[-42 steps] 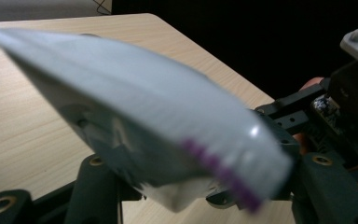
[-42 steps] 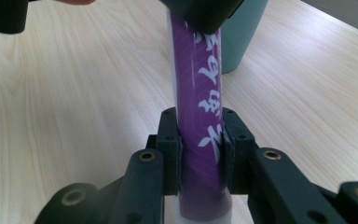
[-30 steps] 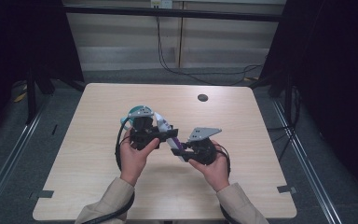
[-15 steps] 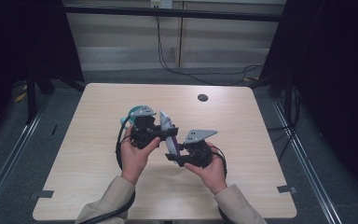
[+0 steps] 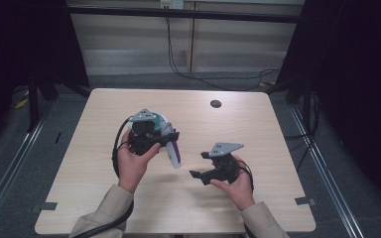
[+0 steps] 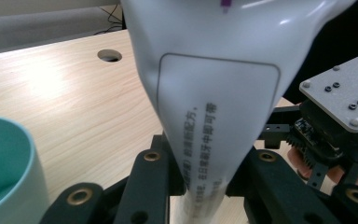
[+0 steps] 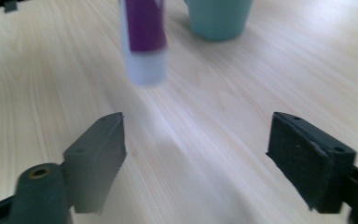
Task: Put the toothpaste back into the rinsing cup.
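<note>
A white tube (image 5: pixel 174 154) with a purple stripe and printed text hangs down and to the right from my left gripper (image 5: pixel 164 138), which is shut on the tube's flat end (image 6: pixel 214 93). A teal cup (image 6: pixel 4 172) stands right beside that gripper. My right gripper (image 5: pixel 200 164) is low over the table to the right of the tube, apart from it. Its jaws have just been opening and nothing is between them (image 7: pixel 196 149). In the right gripper view the tube's purple end (image 7: pixel 144 37) hangs ahead, with the teal cup (image 7: pixel 219 16) behind it.
The light wooden table (image 5: pixel 258 129) has a round cable hole (image 5: pixel 216 104) near its far edge. Dark curtains and metal rails run along both sides. A cable (image 5: pixel 116 148) loops from the left gripper.
The right gripper let go of the tube's lower end, opened wide and drew away to the right and down. The left gripper kept its place with the tube in it.
</note>
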Action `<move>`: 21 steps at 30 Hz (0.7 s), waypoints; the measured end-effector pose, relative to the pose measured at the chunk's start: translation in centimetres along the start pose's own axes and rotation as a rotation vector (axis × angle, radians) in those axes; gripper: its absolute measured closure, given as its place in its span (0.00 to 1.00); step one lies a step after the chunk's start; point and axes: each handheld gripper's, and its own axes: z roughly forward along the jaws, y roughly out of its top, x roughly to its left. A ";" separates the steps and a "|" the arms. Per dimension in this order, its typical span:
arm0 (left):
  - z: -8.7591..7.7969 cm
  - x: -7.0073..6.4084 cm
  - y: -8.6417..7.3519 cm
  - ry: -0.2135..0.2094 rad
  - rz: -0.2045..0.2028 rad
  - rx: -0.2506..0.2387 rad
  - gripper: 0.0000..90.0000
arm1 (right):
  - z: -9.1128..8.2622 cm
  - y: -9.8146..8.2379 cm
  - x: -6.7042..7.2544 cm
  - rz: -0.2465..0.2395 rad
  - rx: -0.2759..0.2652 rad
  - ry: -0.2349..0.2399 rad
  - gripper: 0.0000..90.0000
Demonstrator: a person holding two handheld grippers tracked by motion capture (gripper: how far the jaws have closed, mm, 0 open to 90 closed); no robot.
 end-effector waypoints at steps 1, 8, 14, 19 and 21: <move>-0.1 0.1 0.0 0.004 0.003 0.000 0.84 | -0.1 -0.4 -0.1 0.005 0.010 -0.008 0.18; -0.7 0.6 0.2 0.027 0.008 0.009 0.84 | -0.7 -3.1 -0.5 0.011 0.060 -0.047 0.16; -1.0 1.0 0.5 0.051 0.016 0.029 0.84 | -1.1 -4.7 -1.0 0.014 0.094 -0.094 0.16; -1.3 1.4 0.7 0.069 0.019 0.030 0.84 | -1.3 -5.0 -1.3 -0.005 0.096 -0.112 0.15; -1.5 1.7 0.8 0.079 0.020 0.031 0.84 | -1.2 -5.2 -1.4 -0.007 0.100 -0.115 0.15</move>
